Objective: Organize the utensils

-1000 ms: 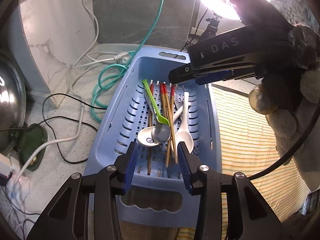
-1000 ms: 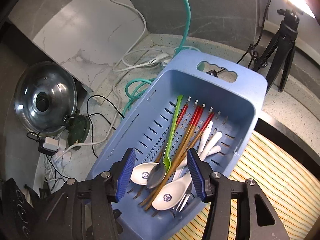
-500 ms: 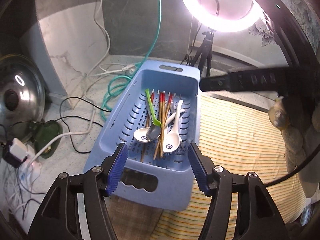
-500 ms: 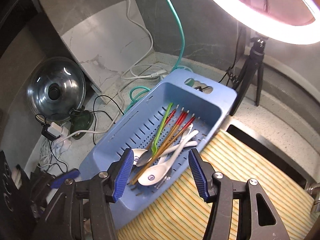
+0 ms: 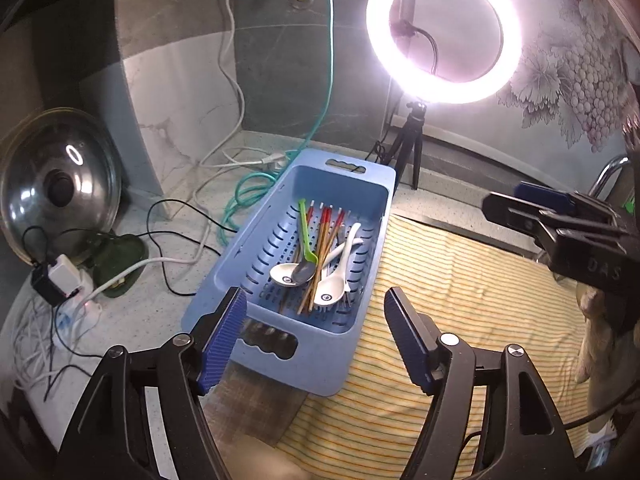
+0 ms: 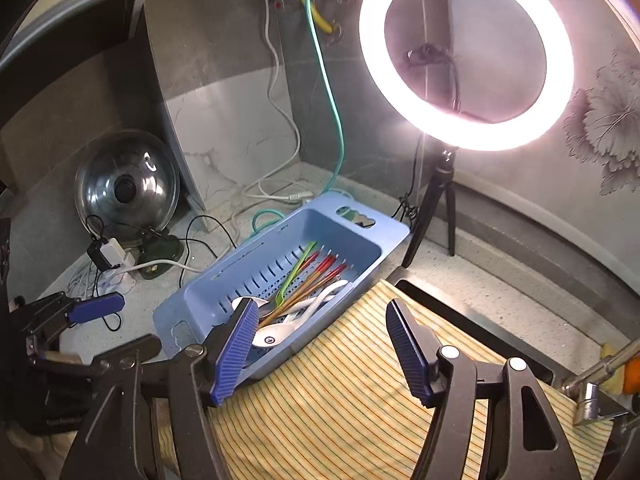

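Both wrist views angled down, sharing the basket (image 5: 308,354) (left nearer)

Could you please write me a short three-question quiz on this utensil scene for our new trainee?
1. True or false: the green spoon lies inside the blue basket.
2. What lies under the right edge of the basket: A) striped cloth B) a pot lid C) a newspaper?
3. Fill in: neither the left gripper nor the right gripper holds any ____.

Key: 1 true. 2 A. 3 utensil; both jaws are opening with nothing gripped between them.
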The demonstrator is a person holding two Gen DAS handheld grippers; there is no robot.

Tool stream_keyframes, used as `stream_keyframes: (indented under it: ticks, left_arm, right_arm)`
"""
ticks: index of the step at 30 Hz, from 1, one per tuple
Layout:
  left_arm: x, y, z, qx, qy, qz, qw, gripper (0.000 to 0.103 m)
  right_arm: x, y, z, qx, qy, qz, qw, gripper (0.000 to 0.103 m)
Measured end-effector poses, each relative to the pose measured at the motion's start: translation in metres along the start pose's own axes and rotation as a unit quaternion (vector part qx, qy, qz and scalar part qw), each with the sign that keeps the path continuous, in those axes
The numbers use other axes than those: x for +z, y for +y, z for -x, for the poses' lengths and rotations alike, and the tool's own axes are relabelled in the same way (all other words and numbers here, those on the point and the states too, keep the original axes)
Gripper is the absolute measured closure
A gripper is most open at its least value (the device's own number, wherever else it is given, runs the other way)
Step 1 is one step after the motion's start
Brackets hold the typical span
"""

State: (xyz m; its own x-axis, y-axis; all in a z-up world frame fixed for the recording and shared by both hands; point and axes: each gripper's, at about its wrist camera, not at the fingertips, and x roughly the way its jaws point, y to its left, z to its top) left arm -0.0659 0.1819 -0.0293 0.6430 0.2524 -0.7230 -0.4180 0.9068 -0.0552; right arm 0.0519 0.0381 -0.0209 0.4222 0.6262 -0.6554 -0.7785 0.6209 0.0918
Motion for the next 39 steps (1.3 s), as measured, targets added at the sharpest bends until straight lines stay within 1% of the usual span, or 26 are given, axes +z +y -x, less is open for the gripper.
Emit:
stream_keyframes:
  ticks: [1,4,6,10,18,24,39]
  left_arm:
    - [0.0,0.0,0.003,0.002,-0.003,0.004,1.0,0.022]
    - [-0.001,-0.001,0.011,0.005,-0.009,0.007,0.9999,0.022]
    - [-0.003,-0.001,0.014,0.005,-0.011,0.01,0.9999,0.022]
    - [-0.004,-0.002,0.02,0.006,-0.013,0.014,0.9998,0.022]
    - [-0.003,0.0,0.033,0.01,-0.028,0.018,0.9994,0.022]
    - [-0.004,0.0,0.037,0.008,-0.03,0.018,0.9994,0.022]
    - [-0.007,0.0,0.042,0.007,-0.03,0.013,0.9994,0.022]
  right_arm:
    - [-0.002,0.001,0.006,-0.002,-0.006,0.001,1.0,0.036]
    - [-0.004,0.0,0.02,-0.005,-0.021,-0.004,1.0,0.028]
    - [-0.005,-0.002,0.027,-0.005,-0.028,-0.012,1.0,0.027]
    - [-0.007,-0.005,0.034,-0.003,-0.032,-0.024,0.999,0.023]
    - [-0.007,-0.004,0.045,-0.006,-0.039,-0.022,0.999,0.022]
    - [-0.007,-0.001,0.052,-0.009,-0.048,-0.018,0.999,0.022]
    - [-0.009,0.0,0.052,-0.006,-0.039,-0.028,0.999,0.022]
